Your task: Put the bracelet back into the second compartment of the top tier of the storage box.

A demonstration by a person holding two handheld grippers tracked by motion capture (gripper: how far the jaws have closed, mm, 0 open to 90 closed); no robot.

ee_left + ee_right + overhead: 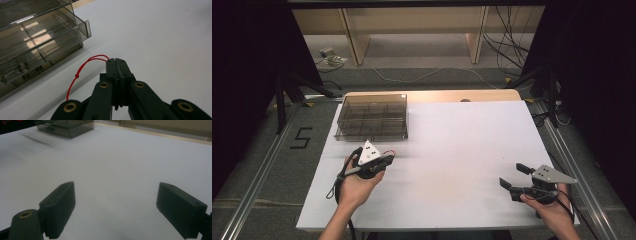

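The red string is the thing in hand: in the left gripper view its loop comes out from the tips of the closed jaws and curves back down toward seven o'clock, with a small knot halfway along. The left gripper has its jaws pressed together with no gap, pinching the loop's end. From the high view the string is only a thin red fleck at the gripper's two o'clock side, and the knot cannot be made out there.

The lower end of the string runs out of sight behind the gripper's own linkage, so where it ends I cannot tell.

The box, smoky clear plastic with divided compartments, sits just beside the string at its ten o'clock in the left gripper view, apart from it; its near wall is cut off at the left edge. In the high view the box lies at the table's eleven o'clock corner, at twelve o'clock from the left hand. What its compartments hold is too dim to say.

The right gripper stands wide open over bare white table, nothing between its jaws. In the high view it is at four o'clock, well apart from the string, held in the right hand.
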